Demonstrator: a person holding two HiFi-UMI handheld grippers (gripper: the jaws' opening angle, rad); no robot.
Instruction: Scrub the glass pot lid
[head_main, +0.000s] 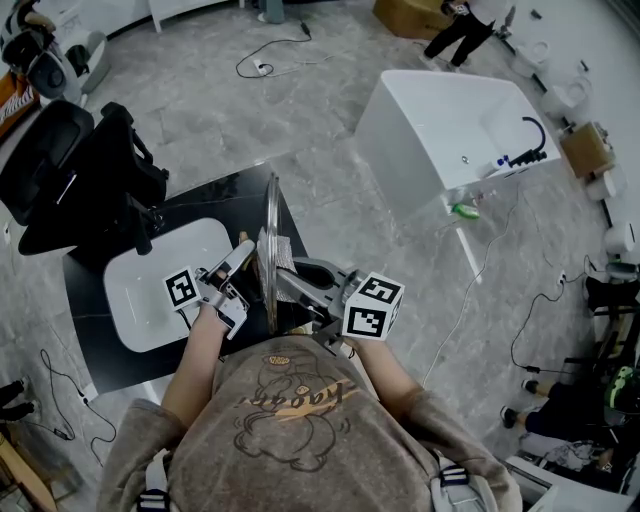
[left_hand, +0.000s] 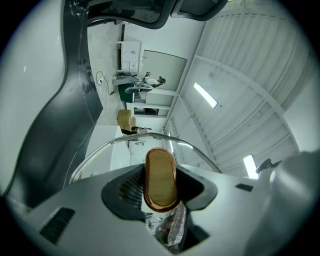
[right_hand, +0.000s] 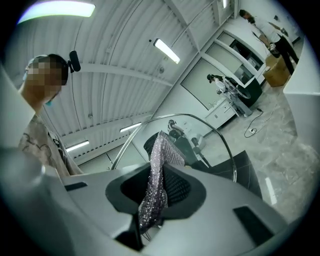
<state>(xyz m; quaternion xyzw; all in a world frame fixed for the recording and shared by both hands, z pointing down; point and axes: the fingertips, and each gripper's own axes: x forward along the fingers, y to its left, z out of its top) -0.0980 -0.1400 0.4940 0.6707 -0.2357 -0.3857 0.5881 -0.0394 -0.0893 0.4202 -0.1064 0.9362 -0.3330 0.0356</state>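
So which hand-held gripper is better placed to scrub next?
Right, probably: the right hand-held gripper grips the scrub cloth by the glass lid; the left hand-held gripper clamps the lid's handle, holding it upright.

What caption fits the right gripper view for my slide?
Right gripper holds a silvery scrub cloth up to the glass lid.

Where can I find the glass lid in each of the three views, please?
Head view: the glass lid stands on edge, just left of centre.
Left gripper view: its wooden handle sits between the jaws, the rim arching behind.
Right gripper view: the glass lid fills the centre, beyond the jaws.
Shared landmark: the silvery scrub cloth against the lid.
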